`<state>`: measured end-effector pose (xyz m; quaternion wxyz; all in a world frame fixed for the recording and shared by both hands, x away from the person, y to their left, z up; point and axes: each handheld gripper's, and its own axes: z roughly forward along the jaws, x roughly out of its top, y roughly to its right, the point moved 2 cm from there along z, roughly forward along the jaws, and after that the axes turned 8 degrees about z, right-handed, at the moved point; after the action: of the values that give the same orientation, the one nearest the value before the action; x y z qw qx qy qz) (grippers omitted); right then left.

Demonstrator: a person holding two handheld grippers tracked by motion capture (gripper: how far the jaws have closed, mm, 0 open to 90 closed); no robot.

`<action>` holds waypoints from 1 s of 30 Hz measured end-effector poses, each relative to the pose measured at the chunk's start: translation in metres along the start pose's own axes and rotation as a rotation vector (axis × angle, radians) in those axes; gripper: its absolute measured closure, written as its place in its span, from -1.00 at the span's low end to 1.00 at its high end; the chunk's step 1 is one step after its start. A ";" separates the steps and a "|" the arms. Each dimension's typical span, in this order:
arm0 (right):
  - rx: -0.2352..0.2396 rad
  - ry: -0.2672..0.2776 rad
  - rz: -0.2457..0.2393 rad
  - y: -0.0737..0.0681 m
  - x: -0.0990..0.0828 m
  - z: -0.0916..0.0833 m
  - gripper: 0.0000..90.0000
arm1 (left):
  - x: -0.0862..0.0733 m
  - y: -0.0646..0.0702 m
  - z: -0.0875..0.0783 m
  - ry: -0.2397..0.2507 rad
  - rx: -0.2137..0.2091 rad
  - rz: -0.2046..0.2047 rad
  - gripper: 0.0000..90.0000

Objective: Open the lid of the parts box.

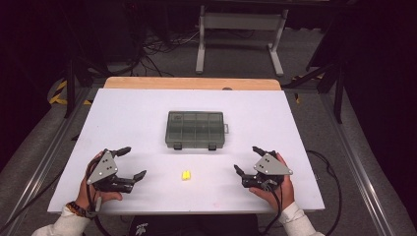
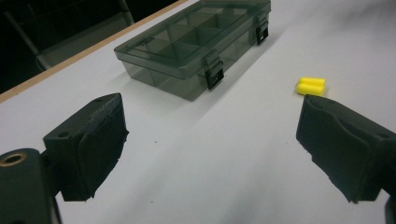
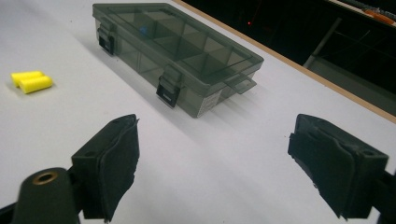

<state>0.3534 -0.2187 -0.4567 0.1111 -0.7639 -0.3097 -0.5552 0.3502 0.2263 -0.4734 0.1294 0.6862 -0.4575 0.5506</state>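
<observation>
Your left tongs [image 1: 132, 161] stood with jaws wide apart and nothing between them, resting low near the front edge of the table [image 1: 123, 108]. Your right tongs [image 1: 247, 159] were spread the same way, also empty. Both pointed inward, which looked like a ready stance before a reach. Between them, close to the front, lay the two yellow earplugs [image 1: 186, 174], side by side and touching. Farther back, at the table's middle, sat the smoky plastic box [image 1: 195, 129], lid down and both front latches [image 2: 214, 74] closed, probably where the earplugs belonged.
</observation>
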 end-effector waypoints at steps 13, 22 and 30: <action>0.036 -0.055 0.005 0.002 0.001 0.013 -0.58 | 0.002 -0.002 0.014 -0.039 -0.041 0.010 -0.70; 0.127 -0.158 0.034 0.011 0.015 0.051 -0.47 | 0.018 -0.021 0.062 -0.124 -0.105 0.005 -0.56; 0.149 -0.252 0.042 0.012 0.024 0.090 -0.26 | 0.023 -0.036 0.095 -0.194 -0.128 -0.029 -0.32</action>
<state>0.4349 -0.1734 -0.4651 0.1395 -0.8234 -0.3454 -0.4280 0.4383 0.1700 -0.4760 0.1359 0.7330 -0.4923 0.4493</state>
